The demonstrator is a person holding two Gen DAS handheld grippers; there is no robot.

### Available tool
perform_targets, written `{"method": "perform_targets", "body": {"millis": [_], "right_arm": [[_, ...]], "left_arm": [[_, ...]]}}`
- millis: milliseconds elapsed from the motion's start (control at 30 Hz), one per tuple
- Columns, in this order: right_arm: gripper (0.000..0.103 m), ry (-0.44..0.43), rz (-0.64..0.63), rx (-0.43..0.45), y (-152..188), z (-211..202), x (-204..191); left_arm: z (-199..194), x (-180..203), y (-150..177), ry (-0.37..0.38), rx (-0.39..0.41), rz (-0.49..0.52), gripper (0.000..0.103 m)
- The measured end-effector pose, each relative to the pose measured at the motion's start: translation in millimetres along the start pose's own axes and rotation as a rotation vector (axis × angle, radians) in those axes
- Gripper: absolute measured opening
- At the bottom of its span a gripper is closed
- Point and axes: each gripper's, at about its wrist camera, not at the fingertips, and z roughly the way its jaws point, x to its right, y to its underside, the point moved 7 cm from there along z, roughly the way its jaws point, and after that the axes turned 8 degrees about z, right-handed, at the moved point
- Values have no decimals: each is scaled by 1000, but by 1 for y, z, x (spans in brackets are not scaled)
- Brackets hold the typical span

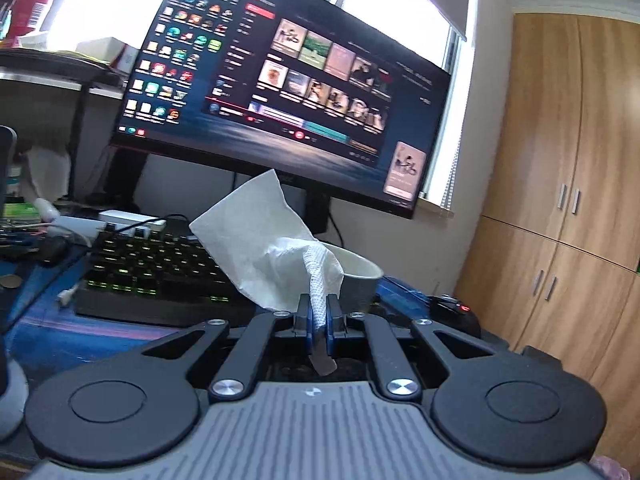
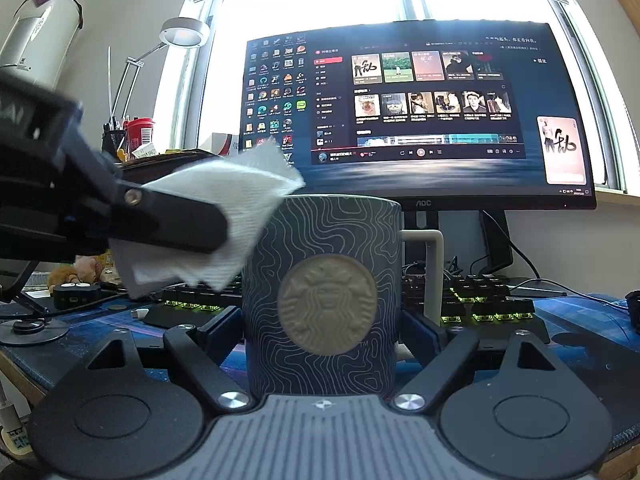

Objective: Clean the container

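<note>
A dark blue-grey mug (image 2: 324, 280) with a wavy line pattern, a round embossed logo and a pale handle on its right stands upright between the fingers of my right gripper (image 2: 320, 332). The blue pads press on both its sides. My left gripper (image 1: 318, 312) is shut on a white paper tissue (image 1: 256, 248), which fans up and to the left. In the left wrist view the mug (image 1: 360, 280) shows just behind the tissue, rim and pale inside visible. From the right wrist, the left gripper (image 2: 216, 228) comes in from the left, its tissue (image 2: 224, 200) touching the mug's upper left rim.
A lit monitor (image 2: 416, 120) stands close behind the mug, with a backlit keyboard (image 2: 480, 300) under it on a blue desk mat (image 2: 580, 332). A mouse (image 1: 452, 308) lies to the right, a wooden wardrobe (image 1: 560, 200) beyond. A desk lamp (image 2: 184, 32) and cluttered shelf are at left.
</note>
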Motion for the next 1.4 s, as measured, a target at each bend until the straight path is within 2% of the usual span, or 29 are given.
{"method": "perform_targets", "body": {"millis": [300,667,1000,1133,1267,1400], "right_arm": [[88,-1,-1,0,1,0,0],[88,-1,0,0,3,-1,1],[88,-1,0,0,4,-1,1],[88,-1,0,0,5,-1,1],[88,-1,0,0,5,-2,1],[88,-1,0,0,6,-2,1]], "left_arm": [[9,23,2,68,-8,24,7],[0,-4,2,-7,1,-8,7],[8,21,1,59,0,25,7],[7,15,2,35,-3,34,7],[6,-3,2,-3,-4,-2,7],[6,-5,1,-33,-10,39,7]]}}
